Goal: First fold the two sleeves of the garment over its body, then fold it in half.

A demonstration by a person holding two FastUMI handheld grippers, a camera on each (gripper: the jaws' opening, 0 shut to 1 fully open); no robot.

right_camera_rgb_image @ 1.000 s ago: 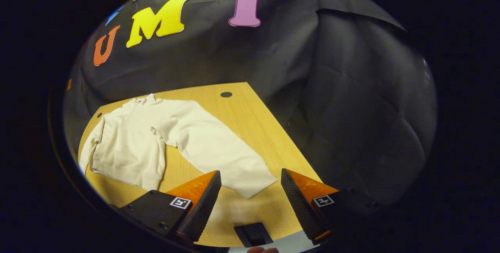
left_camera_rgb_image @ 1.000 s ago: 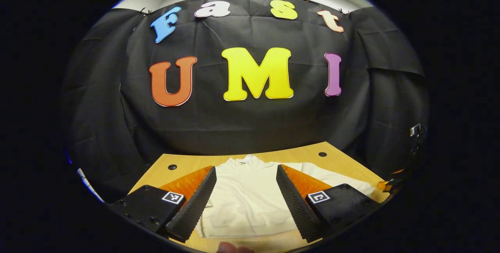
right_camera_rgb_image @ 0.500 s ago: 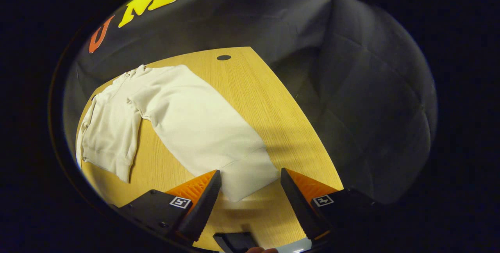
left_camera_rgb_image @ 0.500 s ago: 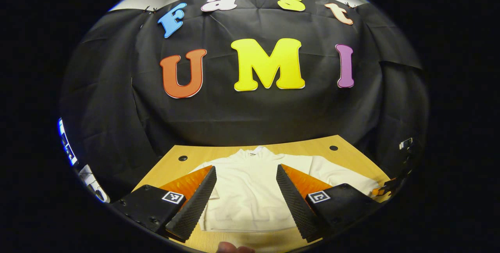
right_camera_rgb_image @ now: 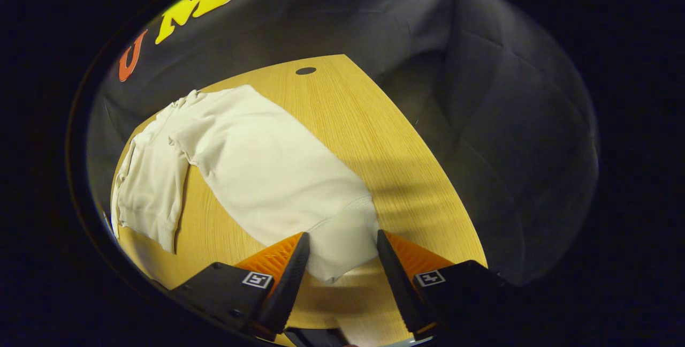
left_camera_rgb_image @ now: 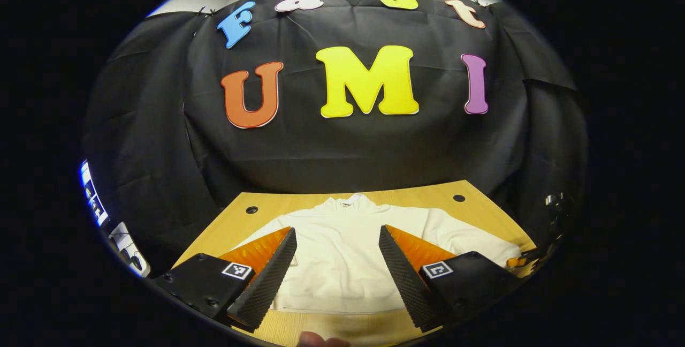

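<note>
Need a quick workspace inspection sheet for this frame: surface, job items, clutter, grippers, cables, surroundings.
Surface: wooden table, light grain, with a dark round hole near its far edge.
Job's things: cream garment lies flat, collar toward the wall; its right sleeve is still spread out over the wood, not folded onto the body.
Clutter: nothing seen on the table apart from the garment.
Grippers: left gripper open, above the garment's body, holding nothing. Right gripper open, its fingers to either side of the sleeve cuff, not yet closed on it.
Cables: nothing seen.
Surroundings: black cloth wall behind and beside the table.
</note>
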